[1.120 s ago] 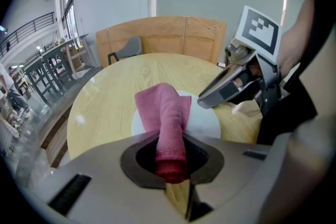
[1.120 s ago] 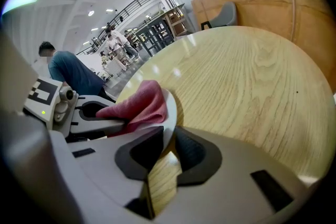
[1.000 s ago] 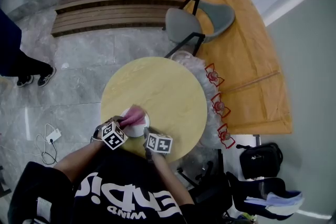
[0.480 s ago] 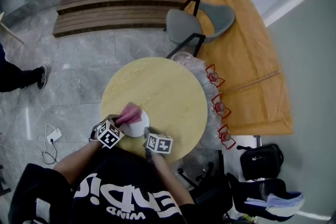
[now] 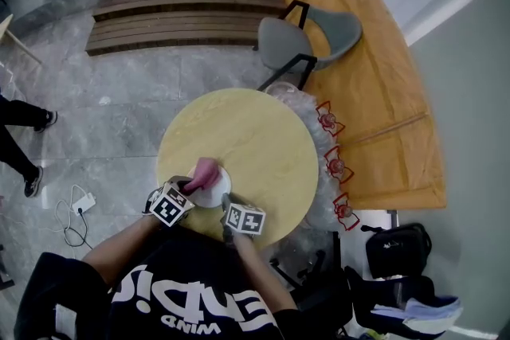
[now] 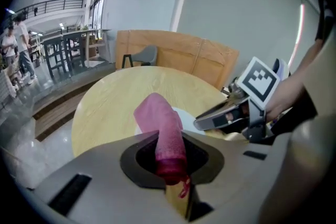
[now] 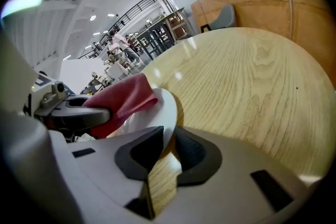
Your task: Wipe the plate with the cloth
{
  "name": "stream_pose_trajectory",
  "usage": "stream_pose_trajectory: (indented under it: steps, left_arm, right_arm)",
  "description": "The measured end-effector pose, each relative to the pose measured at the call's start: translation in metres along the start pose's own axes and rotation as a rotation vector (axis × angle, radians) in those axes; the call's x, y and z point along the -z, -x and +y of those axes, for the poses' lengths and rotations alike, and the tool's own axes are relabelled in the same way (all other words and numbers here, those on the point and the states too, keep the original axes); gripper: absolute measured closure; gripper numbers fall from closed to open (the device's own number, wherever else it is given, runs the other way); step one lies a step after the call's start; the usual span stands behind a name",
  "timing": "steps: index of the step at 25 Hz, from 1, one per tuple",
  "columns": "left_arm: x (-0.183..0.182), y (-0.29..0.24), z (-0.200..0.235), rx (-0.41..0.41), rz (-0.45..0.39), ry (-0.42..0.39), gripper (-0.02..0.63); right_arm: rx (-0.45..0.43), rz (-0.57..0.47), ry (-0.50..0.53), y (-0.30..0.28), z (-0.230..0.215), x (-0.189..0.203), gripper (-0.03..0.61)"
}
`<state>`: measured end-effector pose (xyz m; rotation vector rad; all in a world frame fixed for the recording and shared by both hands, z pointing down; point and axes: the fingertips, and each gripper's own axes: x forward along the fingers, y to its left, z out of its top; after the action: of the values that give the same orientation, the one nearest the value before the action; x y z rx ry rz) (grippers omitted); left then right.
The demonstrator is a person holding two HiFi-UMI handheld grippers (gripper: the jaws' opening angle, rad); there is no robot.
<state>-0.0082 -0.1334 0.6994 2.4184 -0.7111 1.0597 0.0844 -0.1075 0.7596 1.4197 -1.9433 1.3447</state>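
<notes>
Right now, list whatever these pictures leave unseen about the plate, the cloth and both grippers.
- Plate surface, head view: too small to judge stains; the pink cloth covers part.
- Plate's near rim, head view: under the marker cube of the right gripper.
- Plate, left gripper view: mostly behind the pink cloth in the left gripper.
- Pink cloth's underside: hidden in every view.

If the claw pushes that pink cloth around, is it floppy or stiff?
Probably floppy: the pink cloth bunches into a soft roll where the left claw pinches it. It likely weighs little, since one pinch at its end carries it over the plate. Its textured weave should grip rather than slide.
</notes>
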Motion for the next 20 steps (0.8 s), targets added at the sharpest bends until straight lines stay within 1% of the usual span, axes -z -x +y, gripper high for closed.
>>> stream_pose_trajectory:
  steps: [2,4,5,8,9,10,14,17,20]
  left_arm:
    - [-0.003,-0.006,-0.017,0.043,0.007,-0.010,0.561]
    - [-0.003,-0.013,-0.034,0.074,0.026,-0.037,0.561]
    - [-0.001,-0.016,-0.042,0.088,0.043,-0.070,0.561]
    - [0.011,-0.019,-0.065,0.122,0.098,-0.217,0.561]
    - [0.015,-0.020,-0.069,0.129,0.107,-0.246,0.561]
    - [0.017,-0.020,-0.071,0.135,0.113,-0.257,0.561]
    - [0.021,-0.024,-0.074,0.165,0.123,-0.235,0.561]
    - [0.029,-0.027,-0.079,0.190,0.146,-0.239,0.561]
    - [0.033,-0.030,-0.079,0.198,0.160,-0.239,0.561]
  right_arm:
    - [0.000,0.000,0.000,0.000,-0.001,0.000,0.491]
    - [-0.001,0.000,-0.001,0.000,0.000,0.000,0.491]
    - [-0.001,0.002,-0.002,0.000,0.000,0.000,0.491]
    - [-0.001,0.005,0.006,0.001,0.001,0.001,0.491]
    - [-0.001,0.006,0.009,0.001,0.001,0.001,0.491]
    - [-0.002,0.007,0.011,0.001,0.002,0.001,0.491]
    - [0.001,0.004,0.013,0.001,0.001,0.000,0.491]
    - [0.007,0.006,0.017,0.000,0.001,0.000,0.492]
    - [0.010,0.011,0.025,0.000,0.002,0.001,0.492]
